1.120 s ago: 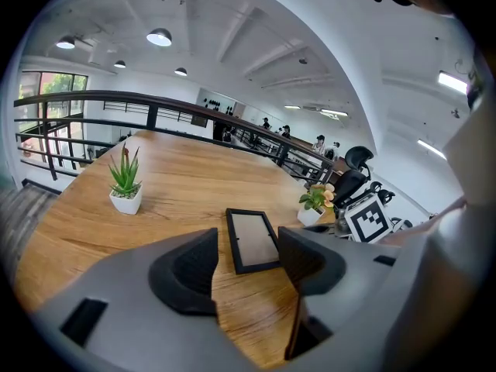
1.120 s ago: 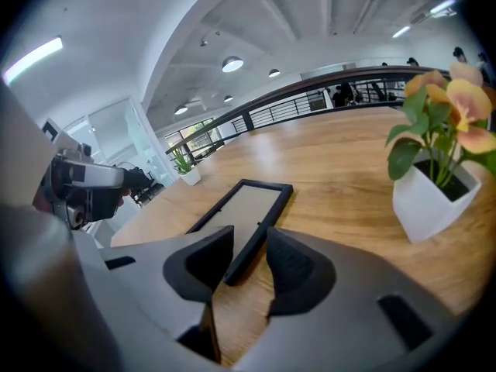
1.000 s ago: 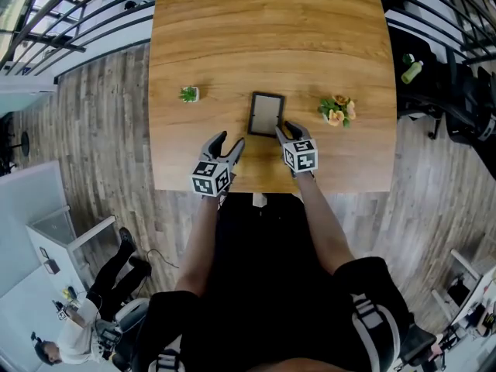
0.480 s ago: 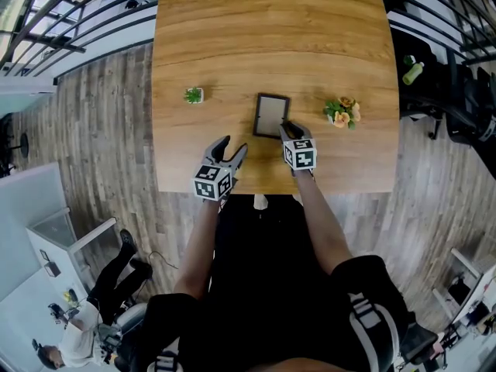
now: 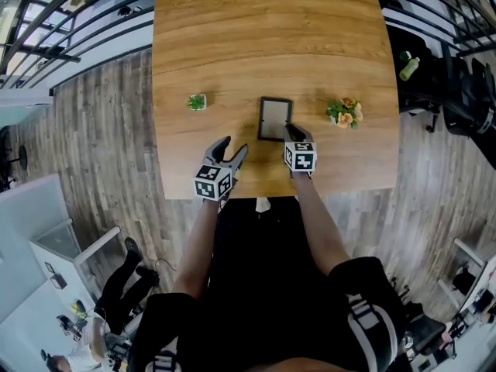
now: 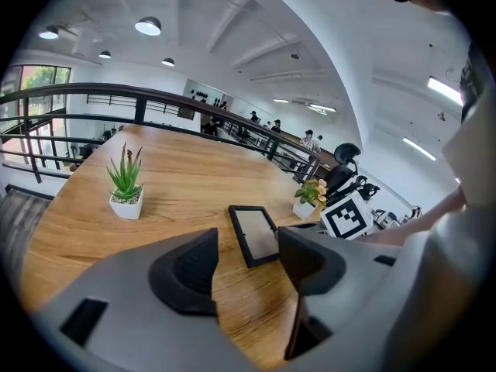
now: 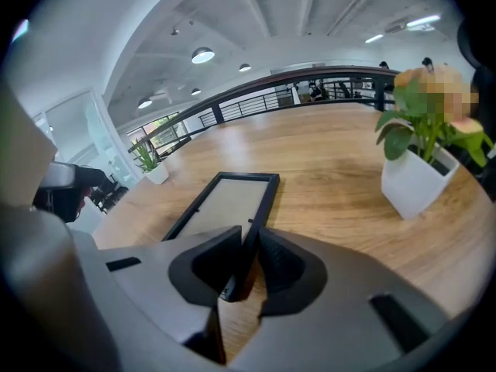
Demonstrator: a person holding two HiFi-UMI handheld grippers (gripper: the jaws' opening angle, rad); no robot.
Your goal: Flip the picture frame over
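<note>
The black picture frame [image 5: 274, 119] lies flat on the wooden table [image 5: 263, 37], its pale panel up, also in the left gripper view [image 6: 254, 235] and the right gripper view [image 7: 225, 200]. My right gripper [image 5: 293, 135] is at the frame's near right corner. Its jaws have just been closing, and they now pinch the frame's right rail [image 7: 246, 258]. My left gripper [image 5: 231, 148] hovers open to the frame's near left, over the table's front edge. Nothing is between its fingers [image 6: 248, 263].
A small green plant in a white pot [image 5: 196, 101] stands left of the frame. A pot of orange flowers [image 5: 343, 112] stands to its right, close to my right gripper. The table's front edge [image 5: 263, 195] runs just behind both grippers. Railings and wood floor surround the table.
My right gripper has moved forward onto the frame's near right corner and its jaws have narrowed around the rail. The left gripper has hardly moved.
</note>
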